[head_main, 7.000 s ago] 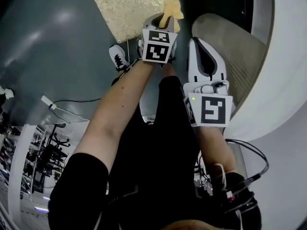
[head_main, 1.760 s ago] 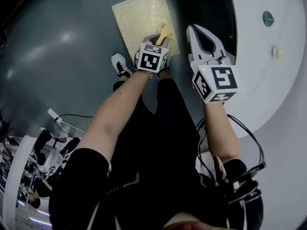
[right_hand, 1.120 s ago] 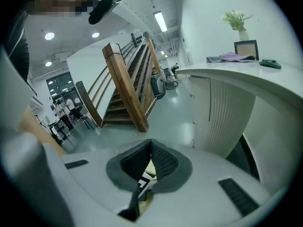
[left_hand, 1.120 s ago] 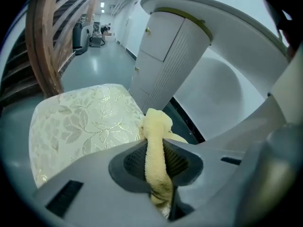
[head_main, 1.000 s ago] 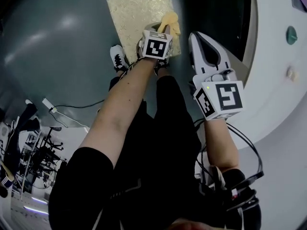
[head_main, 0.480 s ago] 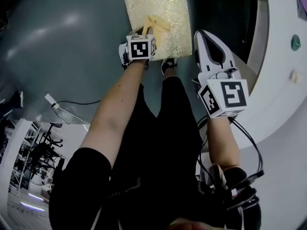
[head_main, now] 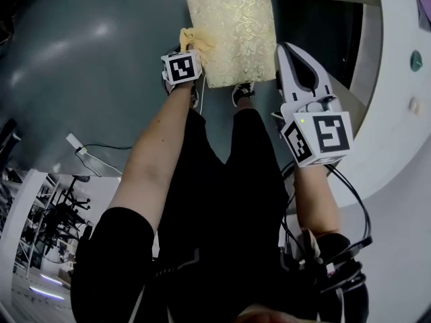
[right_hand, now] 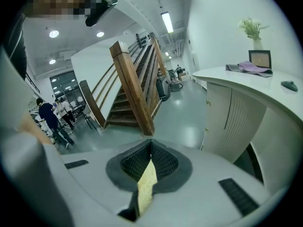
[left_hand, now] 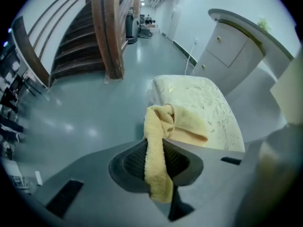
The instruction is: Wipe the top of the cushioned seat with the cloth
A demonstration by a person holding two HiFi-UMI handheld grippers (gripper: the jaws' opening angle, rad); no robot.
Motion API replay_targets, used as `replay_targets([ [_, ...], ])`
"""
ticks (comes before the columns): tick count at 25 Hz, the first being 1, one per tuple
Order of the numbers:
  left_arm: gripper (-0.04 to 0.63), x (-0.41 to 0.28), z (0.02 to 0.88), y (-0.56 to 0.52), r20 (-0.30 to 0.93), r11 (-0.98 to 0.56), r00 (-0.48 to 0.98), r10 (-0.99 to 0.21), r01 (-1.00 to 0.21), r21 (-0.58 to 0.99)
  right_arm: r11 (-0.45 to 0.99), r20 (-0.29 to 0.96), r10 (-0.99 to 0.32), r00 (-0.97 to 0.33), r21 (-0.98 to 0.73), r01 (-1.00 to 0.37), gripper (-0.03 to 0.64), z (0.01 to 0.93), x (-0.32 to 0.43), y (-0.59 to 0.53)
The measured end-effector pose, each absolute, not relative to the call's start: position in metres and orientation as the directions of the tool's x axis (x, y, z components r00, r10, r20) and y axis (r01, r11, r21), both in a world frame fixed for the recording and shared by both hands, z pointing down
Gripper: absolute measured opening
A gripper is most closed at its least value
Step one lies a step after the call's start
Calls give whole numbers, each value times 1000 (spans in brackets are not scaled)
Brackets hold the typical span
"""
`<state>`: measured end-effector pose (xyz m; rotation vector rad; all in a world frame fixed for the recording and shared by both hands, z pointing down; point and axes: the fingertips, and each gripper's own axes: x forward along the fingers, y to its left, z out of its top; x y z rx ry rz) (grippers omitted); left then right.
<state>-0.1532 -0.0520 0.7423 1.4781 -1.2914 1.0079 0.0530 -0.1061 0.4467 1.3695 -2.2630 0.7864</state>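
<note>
— Where are we holding the cloth [left_hand: 163,122]?

— We are pinching it in the left tool [left_hand: 158,148]. The jaws are pressing tight on the yellow terry cloth. One strip is hanging down between the ribbed pads, and the bunched upper end is lying at the left edge of the cushioned seat [head_main: 232,32].

— And where is the seat sitting?

— It is standing on the glossy grey floor [head_main: 87,59], just ahead of our shoe [head_main: 244,91]. Its pale gold patterned top is facing up at us.

— What are we doing with the right tool [right_hand: 150,148]?

— We are holding it in the air just beside the seat's right edge, apart from it. Its jaws are meeting at the tips and gripping nothing. A pale yellow sliver is showing through the slit beneath the pads, and we cannot tell what it is.

— What are we seeing beyond it?

— That tool is pointing toward a wooden staircase [right_hand: 135,89]. A curved white worktop [right_hand: 246,86] is running along the right, and a small potted plant [right_hand: 252,30] is standing on it.
</note>
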Motion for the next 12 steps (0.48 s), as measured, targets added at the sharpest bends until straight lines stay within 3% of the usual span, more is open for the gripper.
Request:
replay_targets([
  [2,61,-164,742,-51,952,-8,140,-271,-990,143,365,569,-690,-447,-260,-894,6,443,54,-109],
  [6,61,-138,693,-83,866,-50,221,-448,-974,223,355,551,-709,-440,-259,-898,6,426,67,-111],
  [9,63,-90,643,-112,792,-146,286,-539,-958,246,352,524,-734,-431,-250,-902,5,401,86,-118],
  [12,62,-25,627,-134,731,-256,400,-553,-916,308,347,514,-746,-424,-244,-905,6,399,103,-126],
])
